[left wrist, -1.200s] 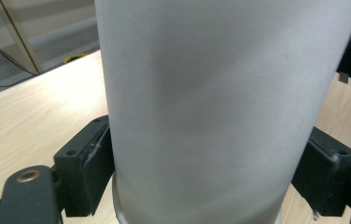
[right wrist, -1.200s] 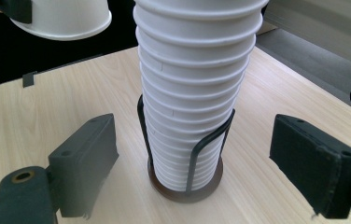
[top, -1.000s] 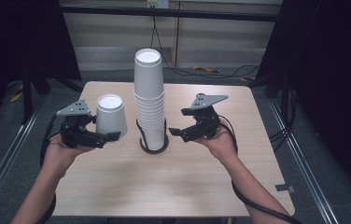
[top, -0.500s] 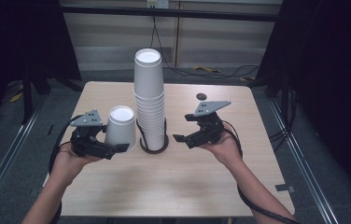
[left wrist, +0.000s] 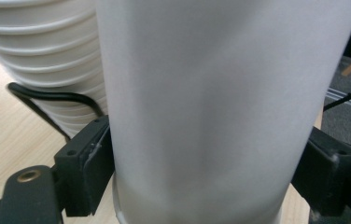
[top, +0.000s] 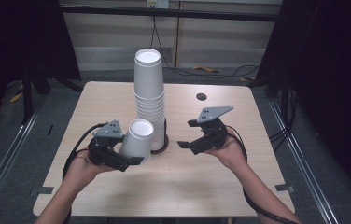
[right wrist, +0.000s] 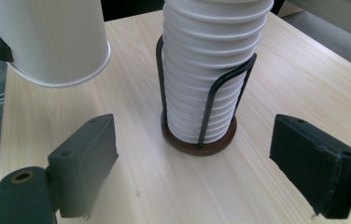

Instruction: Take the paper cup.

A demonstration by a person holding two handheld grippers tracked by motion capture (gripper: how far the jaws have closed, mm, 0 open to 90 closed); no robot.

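My left claw grips a cup, mouth down, just left of the stack. My right claw is open and empty, right of the stack. Risk: the cup clips the stack and tips it, or the squeeze dents the cup. In the left gripper view the cup hides the table beneath it.

Light wooden rectangular table, rounded corners, pale grain. Round dark brown wooden base with black wire cage stands on it near centre, ahead of right gripper fingers, between the two; holds tall stack of white paper cups. Small dark round spot on tabletop beyond those fingers.
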